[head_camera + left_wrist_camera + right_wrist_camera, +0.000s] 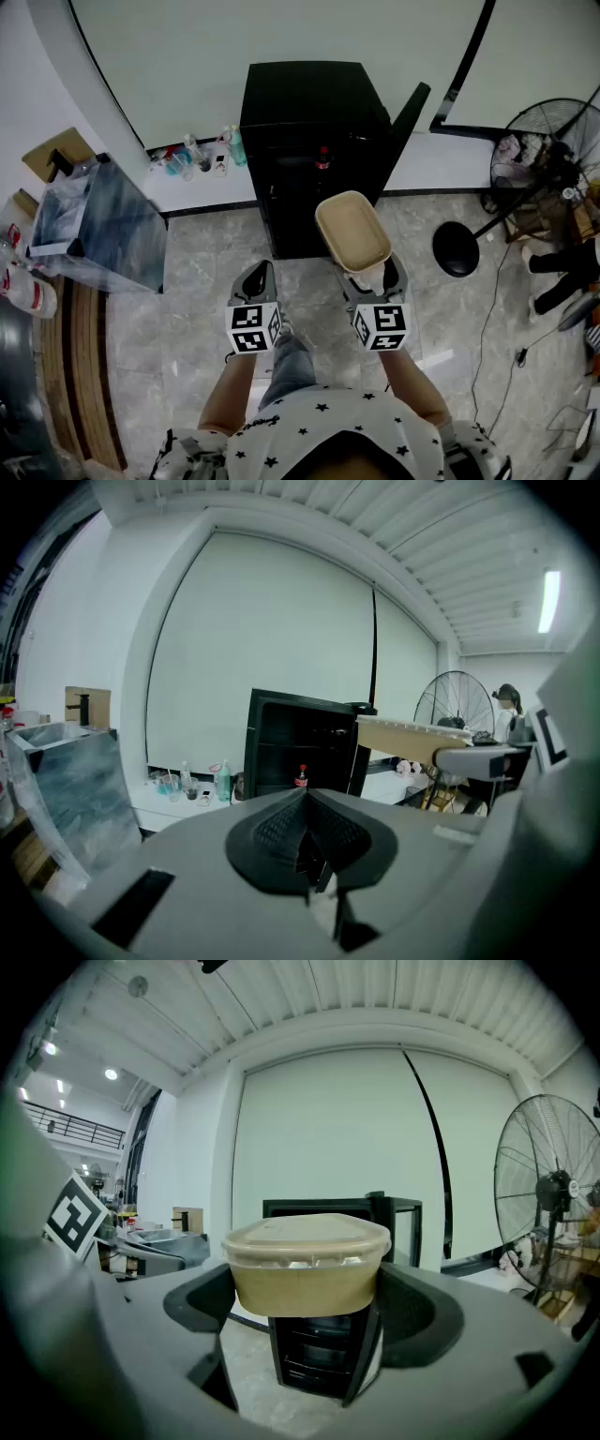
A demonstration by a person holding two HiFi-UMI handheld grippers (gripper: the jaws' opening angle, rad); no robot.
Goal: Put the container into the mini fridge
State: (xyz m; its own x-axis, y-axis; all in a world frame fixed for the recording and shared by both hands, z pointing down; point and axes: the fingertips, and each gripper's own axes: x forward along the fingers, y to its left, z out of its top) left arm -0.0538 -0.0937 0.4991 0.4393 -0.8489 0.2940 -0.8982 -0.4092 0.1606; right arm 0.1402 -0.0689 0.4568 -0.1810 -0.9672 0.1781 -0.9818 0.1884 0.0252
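Note:
A tan oval container (352, 230) with a clear lid is held up in front of the black mini fridge (305, 122). My right gripper (373, 274) is shut on its near end, jaws wide apart. In the right gripper view the container (305, 1265) sits level between the two jaws, with the fridge (319, 1358) straight behind it. The fridge door (409, 116) stands open to the right, and a cola bottle (323, 157) stands inside. My left gripper (256, 274) hangs to the left of the container, shut and empty. In the left gripper view its jaws (305, 797) meet, pointing at the fridge (300, 747).
A standing fan (555, 155) with a round black base (457, 249) is at the right, with cables on the floor. Another person's legs (562, 272) show at the far right. Left of the fridge a ledge carries bottles (197, 155). A clear plastic box (94, 225) stands further left.

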